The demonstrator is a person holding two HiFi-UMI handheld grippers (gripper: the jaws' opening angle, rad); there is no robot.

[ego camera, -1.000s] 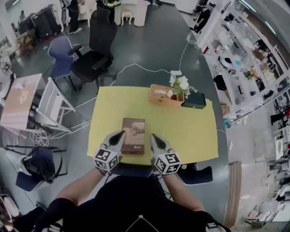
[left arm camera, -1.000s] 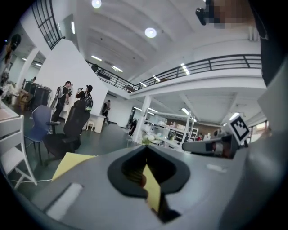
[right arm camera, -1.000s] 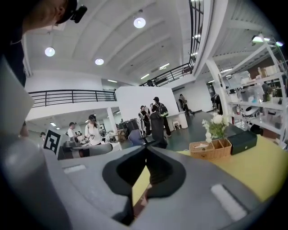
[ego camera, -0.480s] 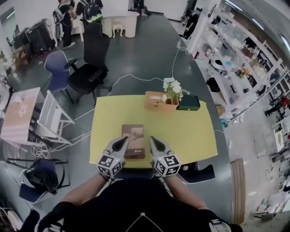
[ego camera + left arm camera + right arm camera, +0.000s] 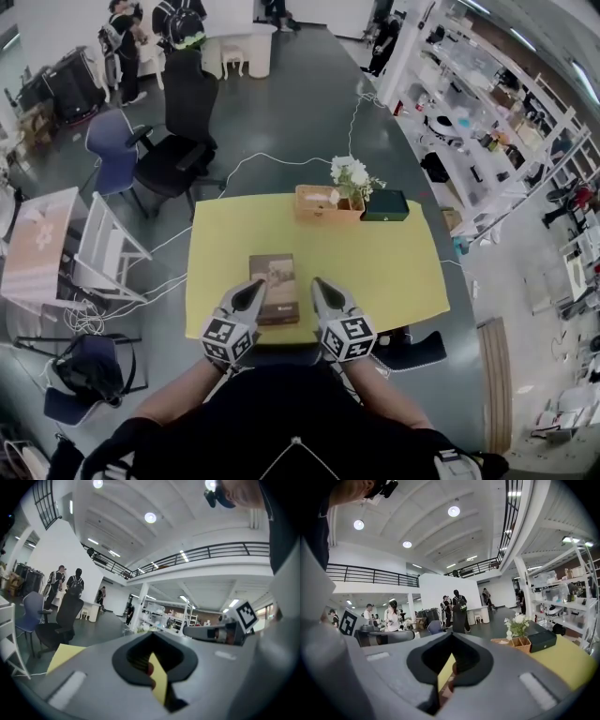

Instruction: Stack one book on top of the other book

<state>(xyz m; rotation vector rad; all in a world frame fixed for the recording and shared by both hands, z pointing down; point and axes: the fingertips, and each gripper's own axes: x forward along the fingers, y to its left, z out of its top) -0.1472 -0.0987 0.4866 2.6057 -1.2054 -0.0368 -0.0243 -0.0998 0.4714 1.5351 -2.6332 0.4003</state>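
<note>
Only one book (image 5: 275, 277) shows (corner behind the closed left tool (image 5: 254, 285)); right tool (image 5: 318, 284) also closed, empty.

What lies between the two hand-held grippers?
The brown book's near end, between the left hand-held gripper and the right hand-held gripper, in the head view.

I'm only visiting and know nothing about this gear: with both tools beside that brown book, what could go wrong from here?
The book lies toward the near edge of the table, between the left gripper and the right gripper. A sideways nudge might skew it or slide it, perhaps off that edge. Both sets of jaws are shut, so reaching for it now would likely push it rather than grasp it.
</note>
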